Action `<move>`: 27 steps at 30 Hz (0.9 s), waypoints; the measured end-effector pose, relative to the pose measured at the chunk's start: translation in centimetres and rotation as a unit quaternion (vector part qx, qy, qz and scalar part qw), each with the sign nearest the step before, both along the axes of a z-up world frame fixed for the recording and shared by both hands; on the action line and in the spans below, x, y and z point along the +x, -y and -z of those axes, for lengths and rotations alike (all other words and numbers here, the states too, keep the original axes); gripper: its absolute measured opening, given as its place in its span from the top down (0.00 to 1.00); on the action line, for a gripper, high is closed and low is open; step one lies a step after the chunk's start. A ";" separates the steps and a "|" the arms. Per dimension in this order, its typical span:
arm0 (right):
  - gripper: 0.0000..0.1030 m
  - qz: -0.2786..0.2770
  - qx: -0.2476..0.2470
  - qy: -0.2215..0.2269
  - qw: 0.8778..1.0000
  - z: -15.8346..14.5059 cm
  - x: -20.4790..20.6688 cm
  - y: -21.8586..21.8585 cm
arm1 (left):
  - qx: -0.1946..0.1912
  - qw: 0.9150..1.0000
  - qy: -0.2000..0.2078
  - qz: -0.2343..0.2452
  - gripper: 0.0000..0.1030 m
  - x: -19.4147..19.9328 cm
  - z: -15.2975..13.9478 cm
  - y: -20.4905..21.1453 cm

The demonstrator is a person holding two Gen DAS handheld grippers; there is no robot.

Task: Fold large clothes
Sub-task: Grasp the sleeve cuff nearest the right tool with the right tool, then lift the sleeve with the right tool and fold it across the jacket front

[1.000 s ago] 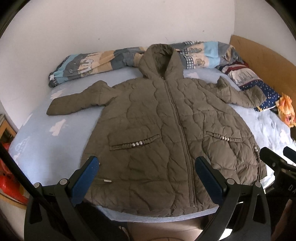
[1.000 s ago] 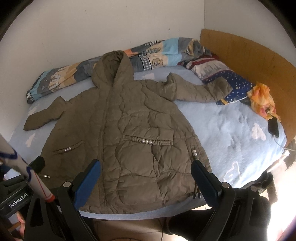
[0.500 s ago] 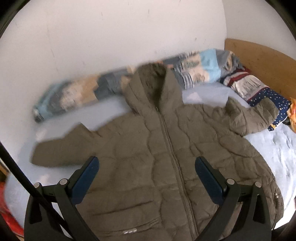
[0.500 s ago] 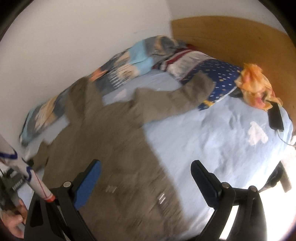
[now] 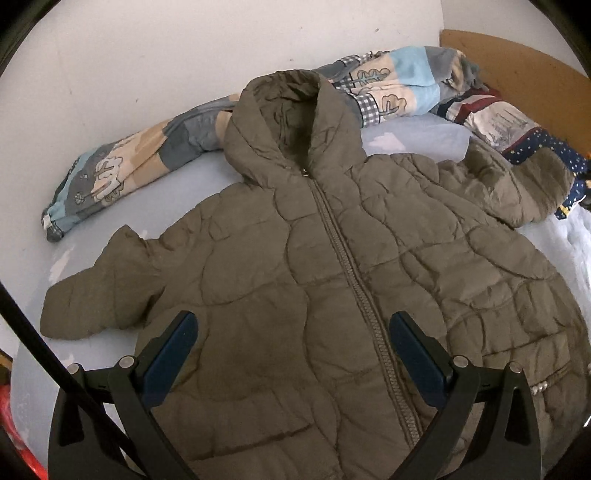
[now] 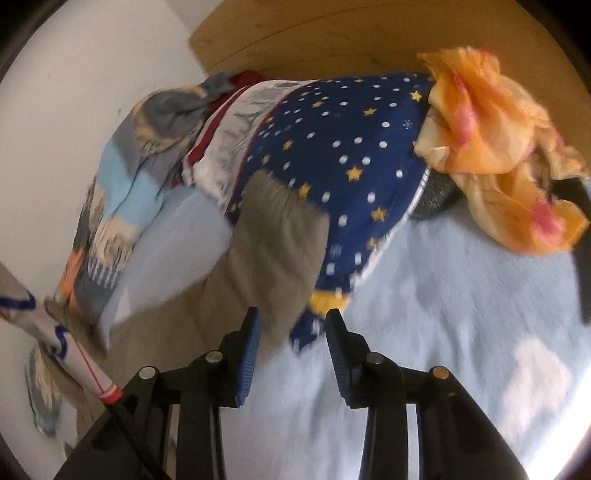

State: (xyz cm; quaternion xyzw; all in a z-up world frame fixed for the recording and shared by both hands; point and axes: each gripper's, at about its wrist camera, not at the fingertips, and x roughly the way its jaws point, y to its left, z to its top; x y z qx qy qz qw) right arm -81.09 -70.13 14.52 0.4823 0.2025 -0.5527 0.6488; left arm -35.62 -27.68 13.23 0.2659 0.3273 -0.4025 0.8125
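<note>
The left gripper [image 5: 293, 345] is held wide open, with nothing between its jaws, above the zipped front of the olive quilted hooded jacket [image 5: 332, 280], which is spread flat on the light blue bedsheet [image 5: 177, 206]. The right gripper [image 6: 291, 334] is seen with its jaws just narrowed; between them lies the jacket's sleeve end [image 6: 273, 251], not visibly pinched. Beyond that sleeve are shown a starred navy pillow [image 6: 332, 147], an orange cloth [image 6: 491, 136] and a wooden headboard [image 6: 332, 33].

jacket [image 5: 295, 280]: 1 | pillow [image 6: 332, 147]: 1 (starred) | blanket [image 5: 122, 173]: 1 | scarf [image 6: 491, 140]: 1
</note>
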 end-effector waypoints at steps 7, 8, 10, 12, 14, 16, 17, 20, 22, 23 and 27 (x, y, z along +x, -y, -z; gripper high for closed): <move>0.61 0.024 -0.007 0.008 1.000 1.7 -0.8 4.3 | -0.005 1.000 -0.008 -0.009 0.00 0.8 0.3 -0.4; 0.61 0.016 -0.007 0.006 1.000 1.9 -0.5 4.9 | -0.006 1.000 -0.008 -0.011 0.00 0.8 0.3 -0.4; 0.61 0.002 -0.005 -0.001 1.000 2.4 0.2 5.5 | -0.002 1.000 -0.011 -0.014 0.00 1.0 0.6 -0.3; 0.60 -0.003 0.008 -0.018 1.000 3.0 0.9 6.2 | 0.002 1.000 -0.017 -0.017 0.00 1.2 0.9 -0.1; 0.59 -0.005 0.025 -0.026 0.999 3.8 1.5 6.7 | 0.004 1.000 -0.020 -0.019 0.00 1.3 1.1 -0.2; 0.74 -0.013 0.014 -0.030 0.999 3.8 2.0 6.6 | 0.005 1.000 -0.018 -0.019 0.00 1.3 1.1 -0.2; 0.80 -0.016 0.001 -0.040 0.999 3.4 2.3 6.3 | 0.004 1.000 -0.016 -0.019 0.00 1.2 1.0 -0.3; 0.85 -0.018 -0.035 -0.061 0.997 1.4 2.8 4.8 | -0.003 1.000 -0.012 -0.019 0.00 1.2 0.6 -0.6; 0.86 -0.015 -0.050 -0.056 0.997 -0.1 2.7 4.0 | -0.007 1.000 -0.010 -0.020 0.00 1.2 0.4 -0.9; 0.86 -0.010 -0.060 -0.054 0.997 -1.2 2.6 3.5 | -0.009 1.000 -0.010 -0.020 0.00 1.2 0.3 -1.0; 0.86 -0.004 -0.097 -0.049 0.994 -6.0 2.5 1.5 | -0.016 1.000 -0.010 -0.025 0.00 1.5 -0.4 -1.6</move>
